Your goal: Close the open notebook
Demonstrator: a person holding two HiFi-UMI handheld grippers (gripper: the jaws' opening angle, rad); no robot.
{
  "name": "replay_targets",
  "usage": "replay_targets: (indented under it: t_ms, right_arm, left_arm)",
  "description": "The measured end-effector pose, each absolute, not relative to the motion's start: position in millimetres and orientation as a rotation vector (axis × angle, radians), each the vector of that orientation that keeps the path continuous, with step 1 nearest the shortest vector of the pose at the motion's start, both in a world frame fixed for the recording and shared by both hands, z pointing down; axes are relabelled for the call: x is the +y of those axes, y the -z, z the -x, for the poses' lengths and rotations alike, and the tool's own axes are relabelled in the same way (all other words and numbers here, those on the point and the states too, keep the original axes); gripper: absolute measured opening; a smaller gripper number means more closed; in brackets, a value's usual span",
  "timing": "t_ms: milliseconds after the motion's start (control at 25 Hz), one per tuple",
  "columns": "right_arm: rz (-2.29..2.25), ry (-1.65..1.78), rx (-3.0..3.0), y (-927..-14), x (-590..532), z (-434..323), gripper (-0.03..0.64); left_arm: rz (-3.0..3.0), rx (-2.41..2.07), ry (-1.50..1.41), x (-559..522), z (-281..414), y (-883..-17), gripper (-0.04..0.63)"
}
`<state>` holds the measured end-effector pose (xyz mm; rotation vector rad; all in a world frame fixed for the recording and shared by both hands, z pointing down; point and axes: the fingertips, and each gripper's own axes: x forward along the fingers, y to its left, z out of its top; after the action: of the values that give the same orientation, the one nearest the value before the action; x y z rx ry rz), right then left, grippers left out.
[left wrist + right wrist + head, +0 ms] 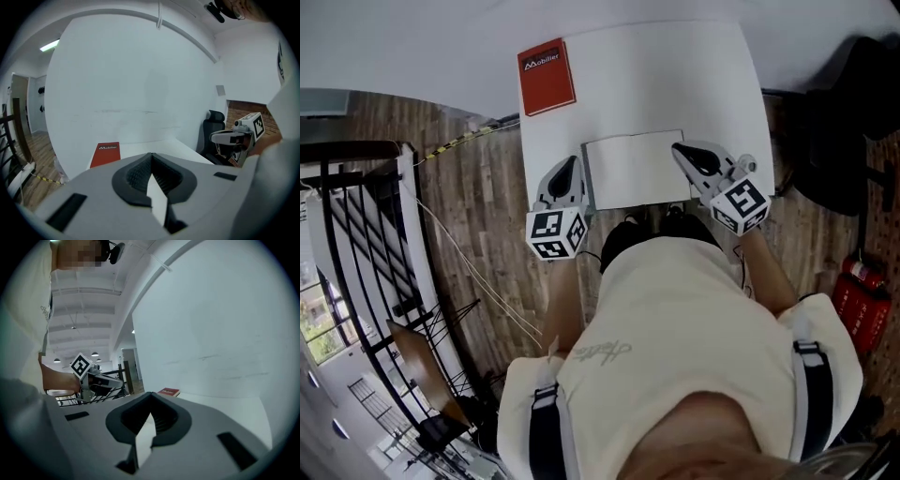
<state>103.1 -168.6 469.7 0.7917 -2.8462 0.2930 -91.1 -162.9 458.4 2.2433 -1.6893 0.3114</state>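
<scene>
White counter point(675, 75) carries the open notebook point(636, 169) between your grippers: left gripper point(569, 167) jaws clenched beside its left edge, right gripper point(684, 153) jaws clenched at its right corner.

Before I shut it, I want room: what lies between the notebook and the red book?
Nothing: the head view shows only bare white table between the red book and the open notebook.
</scene>
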Motion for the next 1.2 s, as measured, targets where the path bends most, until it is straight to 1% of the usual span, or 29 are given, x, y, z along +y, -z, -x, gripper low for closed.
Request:
replay_targets:
  t_ms: [280,640,1200]
  right_arm:
    - [-0.699,-0.241,-2.882,-458,-173,-77,0.008]
    - [-0.640,-0.256,-2.850,-465,-151,-55,0.008]
    - [-0.721,-0.239,-2.827,-463,-135,-33,0.008]
  left_arm:
    - [-2.137,-1.784,-0.301,-133,125,-463,0.017]
    - [-2.085,-1.814,-0.299,-121,147,-470,0.018]
    - [-2.132,-1.765,-0.379,-110,167,-479,0.021]
